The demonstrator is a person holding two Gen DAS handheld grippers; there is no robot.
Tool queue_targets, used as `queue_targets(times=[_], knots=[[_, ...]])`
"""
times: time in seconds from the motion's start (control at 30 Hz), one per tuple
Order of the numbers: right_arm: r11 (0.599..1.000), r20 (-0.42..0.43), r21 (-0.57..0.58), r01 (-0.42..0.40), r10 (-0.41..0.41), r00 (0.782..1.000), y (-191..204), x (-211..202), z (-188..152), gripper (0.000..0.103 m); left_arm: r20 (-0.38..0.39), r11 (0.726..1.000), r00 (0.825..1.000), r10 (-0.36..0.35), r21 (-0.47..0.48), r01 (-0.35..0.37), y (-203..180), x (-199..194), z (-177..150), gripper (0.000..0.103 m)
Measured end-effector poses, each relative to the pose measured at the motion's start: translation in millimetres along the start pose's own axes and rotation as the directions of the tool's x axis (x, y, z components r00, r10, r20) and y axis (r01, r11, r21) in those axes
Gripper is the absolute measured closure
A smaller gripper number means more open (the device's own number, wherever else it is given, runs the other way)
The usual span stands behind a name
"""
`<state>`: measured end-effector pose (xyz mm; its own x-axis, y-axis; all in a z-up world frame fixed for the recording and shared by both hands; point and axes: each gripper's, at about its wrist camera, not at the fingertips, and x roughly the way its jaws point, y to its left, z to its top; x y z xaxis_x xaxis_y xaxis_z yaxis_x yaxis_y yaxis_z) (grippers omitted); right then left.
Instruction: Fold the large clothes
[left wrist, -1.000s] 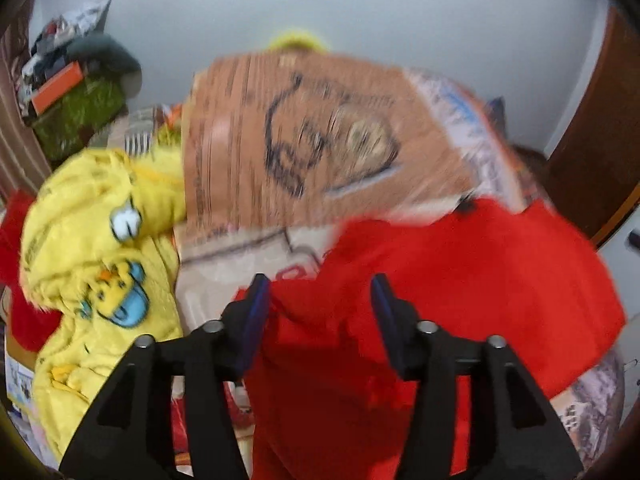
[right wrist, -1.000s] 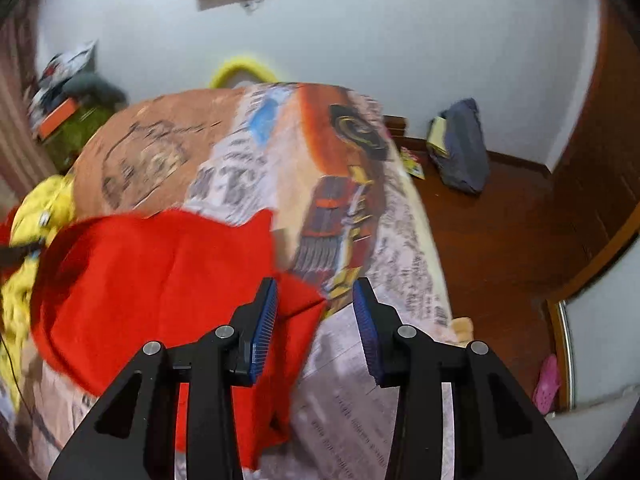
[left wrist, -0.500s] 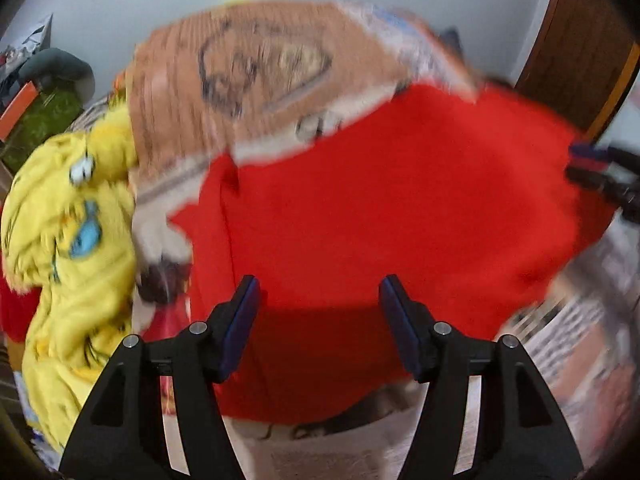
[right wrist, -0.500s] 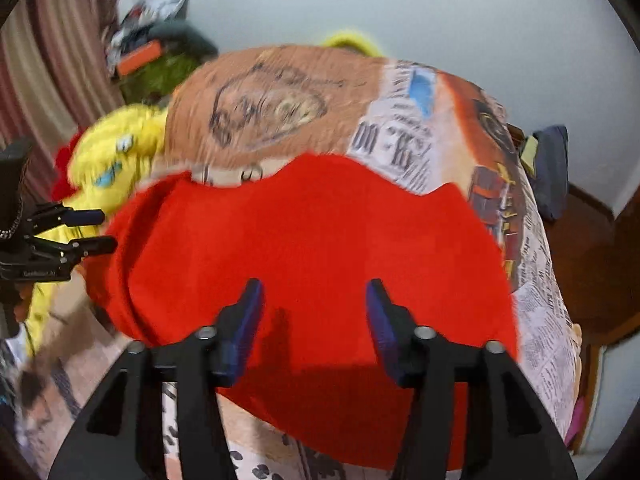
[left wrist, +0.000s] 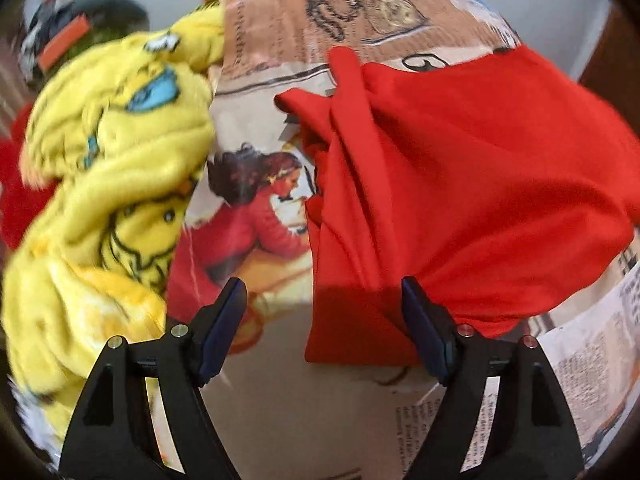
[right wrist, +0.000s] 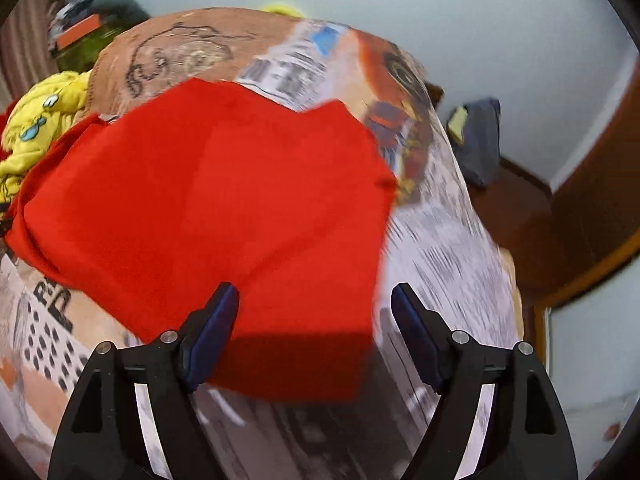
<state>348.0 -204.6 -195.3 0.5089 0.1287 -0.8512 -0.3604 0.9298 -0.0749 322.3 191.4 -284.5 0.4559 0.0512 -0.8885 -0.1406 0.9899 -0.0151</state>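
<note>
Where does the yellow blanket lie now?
In the left wrist view, the yellow blanket is bunched at the left on the printed bedsheet, left of the red garment.

A bed (left wrist: pixel 280 420) carries a printed sheet (right wrist: pixel 448 248) with newsprint text and comic pictures, among them a woman in red (left wrist: pixel 256 208). A yellow fleece blanket (left wrist: pixel 108 184) with blue cartoon patches is bunched along its left edge. By the white wall (right wrist: pixel 460 20) on the wooden floor (right wrist: pixel 516 204) lies a dark blue bundle (right wrist: pixel 480 140), perhaps a bag.
</note>
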Motion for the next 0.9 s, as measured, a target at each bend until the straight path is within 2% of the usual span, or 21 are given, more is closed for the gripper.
queue_targets(times=[0.07, 0.1, 0.13, 0.2, 0.23, 0.27, 0.3, 0.33, 0.37, 0.43, 0.5, 0.6, 0.67, 0.73, 0.8, 0.9], knots=[[0.998, -0.022, 0.056, -0.039, 0.041, 0.999, -11, 1, -6, 0.027, -0.011, 0.999, 1.000, -0.027, -0.044, 0.026, 3, 3, -2, 0.024], [0.995, -0.022, 0.079, -0.054, 0.056, 0.998, -14, 1, -8, 0.027, -0.012, 0.997, 0.999, -0.038, -0.062, 0.037, 5, 4, -2, 0.028], [0.993, -0.017, 0.095, -0.067, 0.068, 0.998, -15, 0, -12, 0.027, -0.015, 0.993, 0.997, -0.081, -0.086, 0.079, 7, 5, -2, 0.034], [0.986, -0.023, 0.128, -0.105, 0.109, 0.994, -16, 3, -15, 0.027, -0.016, 0.979, 0.983, -0.181, -0.099, 0.179, 5, 4, -2, 0.073], [0.982, -0.026, 0.144, -0.125, 0.130, 0.991, -15, 6, -15, 0.032, -0.015, 0.974, 0.979, -0.204, -0.103, 0.202, 2, 2, -2, 0.075], [0.974, -0.021, 0.161, -0.158, 0.163, 0.986, -12, 9, -15, 0.048, -0.009, 0.977, 0.981, -0.194, -0.093, 0.192, -2, -1, -2, 0.081], [0.969, -0.020, 0.167, -0.183, 0.189, 0.982, -12, 9, -17, 0.058, -0.008, 0.978, 0.981, -0.194, -0.082, 0.193, -6, -2, -1, 0.091], [0.960, -0.022, 0.171, -0.223, 0.230, 0.973, -8, 11, -17, 0.078, -0.006, 0.980, 0.982, -0.188, -0.069, 0.187, -11, -4, -1, 0.093], [0.958, -0.015, 0.165, -0.236, 0.242, 0.970, -4, 10, -14, 0.089, -0.002, 0.986, 0.987, -0.162, -0.048, 0.161, -16, -8, 1, 0.095], [0.977, 0.008, 0.096, -0.190, 0.190, 0.982, 6, 2, -9, 0.094, 0.020, 0.995, 0.994, -0.103, 0.000, 0.103, -25, -18, 6, 0.095], [0.989, 0.040, 0.046, -0.142, 0.140, 0.989, 8, -7, -2, 0.095, 0.065, 0.998, 0.997, -0.029, 0.054, 0.025, -32, -36, 16, 0.095], [0.989, 0.059, 0.060, -0.134, 0.130, 0.990, -6, -15, 10, 0.096, 0.123, 0.997, 0.992, 0.002, 0.078, -0.011, -25, -58, 25, 0.095], [0.991, 0.058, 0.070, -0.112, 0.108, 0.992, -15, -13, 12, 0.096, 0.125, 0.997, 0.992, 0.014, 0.072, -0.023, -19, -59, 28, 0.095], [0.994, 0.049, 0.080, -0.077, 0.073, 0.996, -20, -7, 8, 0.097, 0.113, 0.996, 0.993, 0.039, 0.081, -0.048, -16, -53, 23, 0.095], [0.988, 0.016, 0.113, -0.102, 0.100, 0.995, -29, 4, -1, 0.097, 0.071, 0.994, 0.996, 0.056, 0.086, -0.062, -17, -34, 12, 0.095], [0.989, -0.017, 0.106, -0.099, 0.102, 0.995, -31, 12, -9, 0.097, -0.007, 0.999, 1.000, 0.016, 0.046, -0.016, -11, -8, -3, 0.095]])
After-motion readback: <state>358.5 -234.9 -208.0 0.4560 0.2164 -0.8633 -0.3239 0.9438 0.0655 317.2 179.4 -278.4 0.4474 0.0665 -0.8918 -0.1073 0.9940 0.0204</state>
